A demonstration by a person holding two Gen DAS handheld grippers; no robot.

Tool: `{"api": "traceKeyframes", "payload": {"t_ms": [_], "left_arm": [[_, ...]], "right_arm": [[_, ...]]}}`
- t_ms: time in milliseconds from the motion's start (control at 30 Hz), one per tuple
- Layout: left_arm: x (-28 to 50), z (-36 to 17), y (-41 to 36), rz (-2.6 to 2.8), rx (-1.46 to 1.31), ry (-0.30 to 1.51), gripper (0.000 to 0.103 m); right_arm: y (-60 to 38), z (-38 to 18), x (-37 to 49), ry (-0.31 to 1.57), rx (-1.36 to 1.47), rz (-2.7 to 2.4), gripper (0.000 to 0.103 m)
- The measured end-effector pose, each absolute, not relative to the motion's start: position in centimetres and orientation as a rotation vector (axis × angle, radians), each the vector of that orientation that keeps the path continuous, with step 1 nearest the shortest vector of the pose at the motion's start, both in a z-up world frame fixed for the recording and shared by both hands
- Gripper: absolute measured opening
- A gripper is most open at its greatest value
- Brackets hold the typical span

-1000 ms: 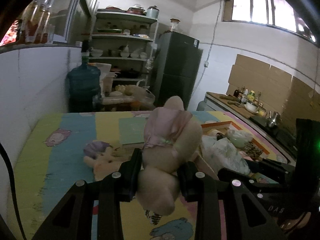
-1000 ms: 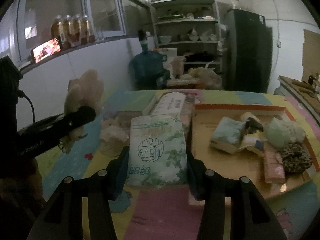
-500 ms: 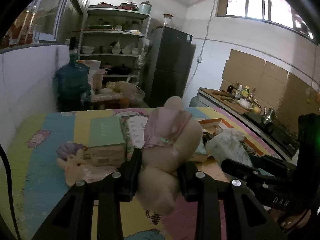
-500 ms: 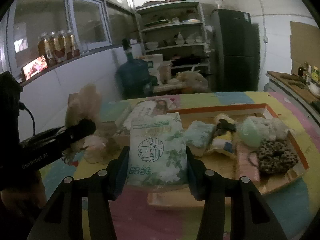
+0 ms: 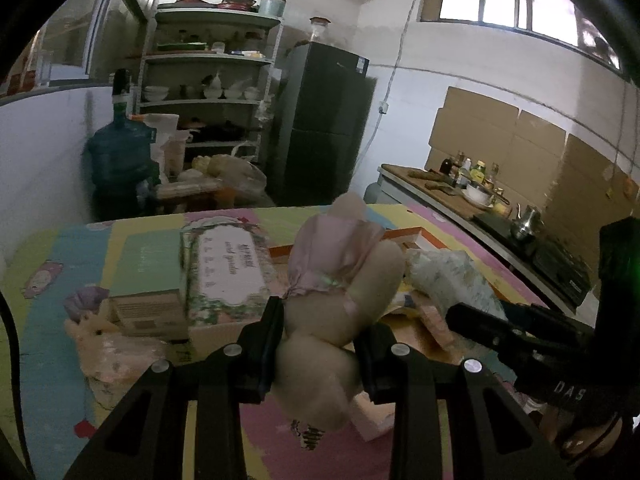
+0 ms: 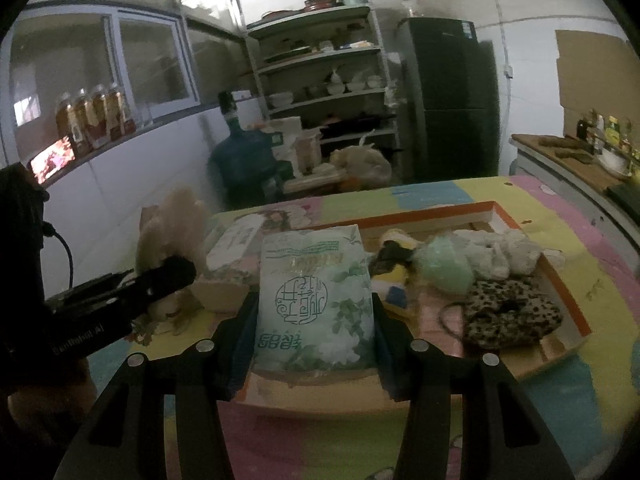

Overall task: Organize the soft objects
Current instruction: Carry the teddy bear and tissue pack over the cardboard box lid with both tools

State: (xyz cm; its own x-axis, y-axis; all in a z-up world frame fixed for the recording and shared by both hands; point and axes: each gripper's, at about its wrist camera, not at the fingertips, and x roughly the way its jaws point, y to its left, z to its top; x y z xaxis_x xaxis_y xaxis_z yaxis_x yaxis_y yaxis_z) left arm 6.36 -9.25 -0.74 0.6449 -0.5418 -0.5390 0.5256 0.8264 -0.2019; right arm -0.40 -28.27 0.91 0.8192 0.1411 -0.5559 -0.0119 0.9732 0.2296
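Left gripper (image 5: 318, 346) clamps a plush (image 5: 344, 280); right gripper (image 6: 314, 340) clamps a tissue pack (image 6: 314, 300) above the crowded tray (image 6: 568, 300), boxes (image 5: 224, 276) beside.

A lived-in home kitchen: open shelves (image 5: 208, 92) stacked with bowls and pots, a dark fridge (image 5: 320, 128), a big blue water jug (image 5: 120, 160), and a counter (image 5: 460, 196) crowded with sauce bottles, a kettle and a stove beneath a barred window (image 5: 516, 0).
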Motion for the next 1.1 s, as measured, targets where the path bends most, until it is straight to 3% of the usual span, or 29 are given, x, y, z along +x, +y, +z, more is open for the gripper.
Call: {"api": "traceKeyframes", "payload": {"t_ms": [1100], "left_arm": [[6.9, -4.5, -19.7, -0.732, 0.051, 0.757, 0.034]], "right_arm": [[-39.5, -0.7, -2.0, 0.592, 0.337, -0.069, 0.053]]}}
